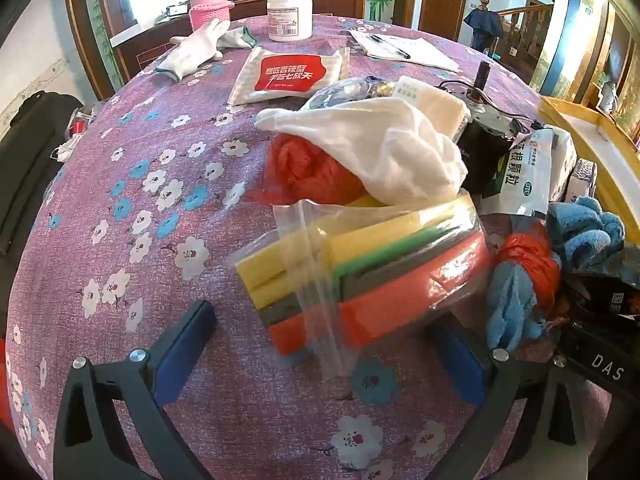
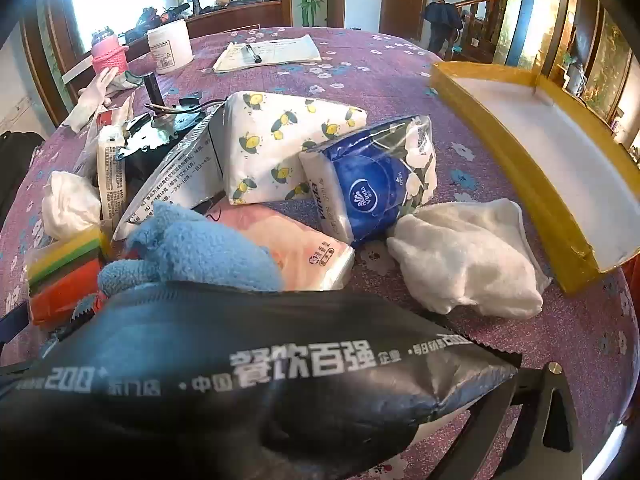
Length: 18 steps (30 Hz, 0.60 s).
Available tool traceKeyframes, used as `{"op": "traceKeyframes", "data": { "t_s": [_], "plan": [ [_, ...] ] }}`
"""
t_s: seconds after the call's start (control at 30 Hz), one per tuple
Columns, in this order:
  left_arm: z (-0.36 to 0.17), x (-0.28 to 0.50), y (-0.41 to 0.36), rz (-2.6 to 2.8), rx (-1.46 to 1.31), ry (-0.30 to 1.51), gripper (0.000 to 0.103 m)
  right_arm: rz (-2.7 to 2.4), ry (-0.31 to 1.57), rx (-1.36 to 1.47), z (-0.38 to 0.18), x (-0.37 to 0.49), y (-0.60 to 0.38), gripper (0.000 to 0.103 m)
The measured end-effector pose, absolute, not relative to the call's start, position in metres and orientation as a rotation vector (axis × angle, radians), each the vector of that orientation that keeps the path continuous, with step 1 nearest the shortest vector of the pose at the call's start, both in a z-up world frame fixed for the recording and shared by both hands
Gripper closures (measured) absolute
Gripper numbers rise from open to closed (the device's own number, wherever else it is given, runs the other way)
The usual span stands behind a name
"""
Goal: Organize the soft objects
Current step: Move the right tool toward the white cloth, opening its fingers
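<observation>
Purple floral cloth covers the desk (image 1: 120, 200). The yellow tray (image 2: 500, 152) lies at the right of the right view. The sponge bag (image 1: 360, 276), centre of the left view, is light, compressible and slippery-filmed; grip across its middle. The left gripper (image 1: 320, 360) jaws stand wide, the bag just ahead between them. The right gripper (image 2: 280, 420) jaws also stand wide, straddling a black pouch (image 2: 240, 360).

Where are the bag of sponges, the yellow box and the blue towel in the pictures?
bag of sponges (image 1: 376, 276): left wrist view, on the orange sponge inside the clear bag.
yellow box (image 2: 492, 120): right wrist view, on its near yellow wall.
blue towel (image 2: 200, 248): right wrist view, on its fluffy middle.
</observation>
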<state>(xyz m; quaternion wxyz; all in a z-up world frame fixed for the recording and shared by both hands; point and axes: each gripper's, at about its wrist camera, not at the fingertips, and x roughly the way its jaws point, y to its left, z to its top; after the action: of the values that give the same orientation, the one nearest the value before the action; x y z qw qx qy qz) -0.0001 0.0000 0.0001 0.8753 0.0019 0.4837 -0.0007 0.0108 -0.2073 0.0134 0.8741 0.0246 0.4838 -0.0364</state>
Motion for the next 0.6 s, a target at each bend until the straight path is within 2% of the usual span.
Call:
{"op": "traceKeyframes", "data": {
  "t_s": [0.6],
  "plan": [
    [0.0000, -0.0001, 0.0000, -0.002, 0.003, 1.011, 0.000, -0.076, 1.011, 0.051, 0.0110, 0.0096, -0.2069, 0.001]
  ]
}}
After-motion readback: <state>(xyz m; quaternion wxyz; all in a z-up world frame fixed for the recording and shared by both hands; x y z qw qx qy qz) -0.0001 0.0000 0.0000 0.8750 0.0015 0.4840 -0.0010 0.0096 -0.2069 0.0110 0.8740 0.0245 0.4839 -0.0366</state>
